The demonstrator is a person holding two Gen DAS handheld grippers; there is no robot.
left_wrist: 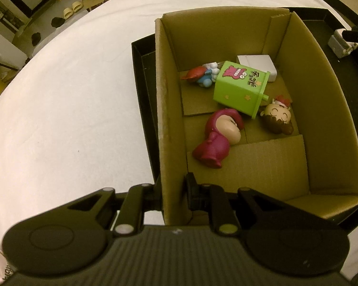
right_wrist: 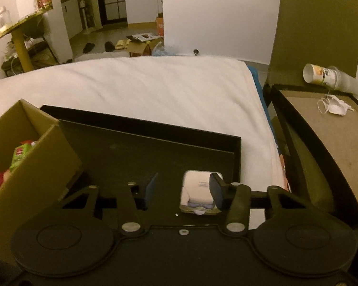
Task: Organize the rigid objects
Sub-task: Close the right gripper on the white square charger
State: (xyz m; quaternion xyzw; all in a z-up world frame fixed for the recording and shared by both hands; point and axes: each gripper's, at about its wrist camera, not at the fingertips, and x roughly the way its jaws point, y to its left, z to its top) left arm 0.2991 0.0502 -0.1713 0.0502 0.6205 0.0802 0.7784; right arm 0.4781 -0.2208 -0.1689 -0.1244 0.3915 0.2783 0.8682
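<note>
A cardboard box (left_wrist: 327,109) stands in a black tray (left_wrist: 143,76) on a white bed. Inside lie a green toy box (left_wrist: 241,88), a magenta figure (left_wrist: 214,140), a brown-haired figure head (left_wrist: 278,119), a blue and red figure (left_wrist: 200,76) and a white block (left_wrist: 255,62). My left gripper (left_wrist: 173,190) is shut on the box's near left wall. On the tray floor to the right of the box sits a white adapter (right_wrist: 195,188). My right gripper (right_wrist: 183,190) straddles it: the right finger (right_wrist: 214,188) is at its side, while the left finger (right_wrist: 151,188) stands apart.
The black tray's far rim (right_wrist: 140,121) runs behind the adapter. The cardboard box (right_wrist: 35,166) stands to the left of my right gripper. A side table (right_wrist: 334,138) at the right holds a mask (right_wrist: 334,107) and a tipped cup (right_wrist: 322,75). The white bed (right_wrist: 143,90) stretches beyond the tray.
</note>
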